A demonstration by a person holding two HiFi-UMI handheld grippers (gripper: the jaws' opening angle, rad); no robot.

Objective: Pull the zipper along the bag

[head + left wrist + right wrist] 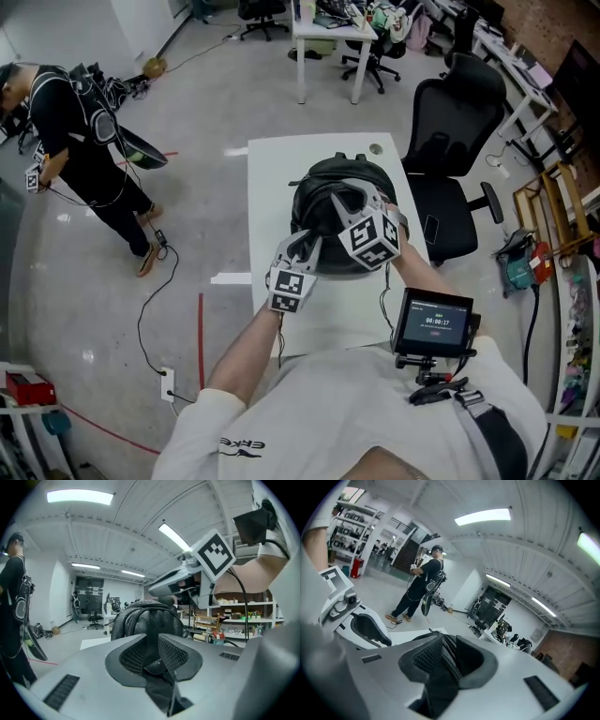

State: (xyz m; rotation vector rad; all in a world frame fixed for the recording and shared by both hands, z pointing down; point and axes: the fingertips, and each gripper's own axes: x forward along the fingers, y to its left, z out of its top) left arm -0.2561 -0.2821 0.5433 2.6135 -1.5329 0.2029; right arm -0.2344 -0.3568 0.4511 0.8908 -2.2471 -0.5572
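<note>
left gripper (153, 649) and right gripper (444, 654) pinch bag (330, 174).

The white rectangular worktop (272, 187) stands on a glossy grey floor (187, 112), with its long sides running from near to far. A black bag (333, 202) lies directly on it, filling the middle of the top and reaching close to the right edge. Bare white surface shows along the left side and across the far end. At the far right corner sits a small round disc (375, 148), apart from the bag.
</note>
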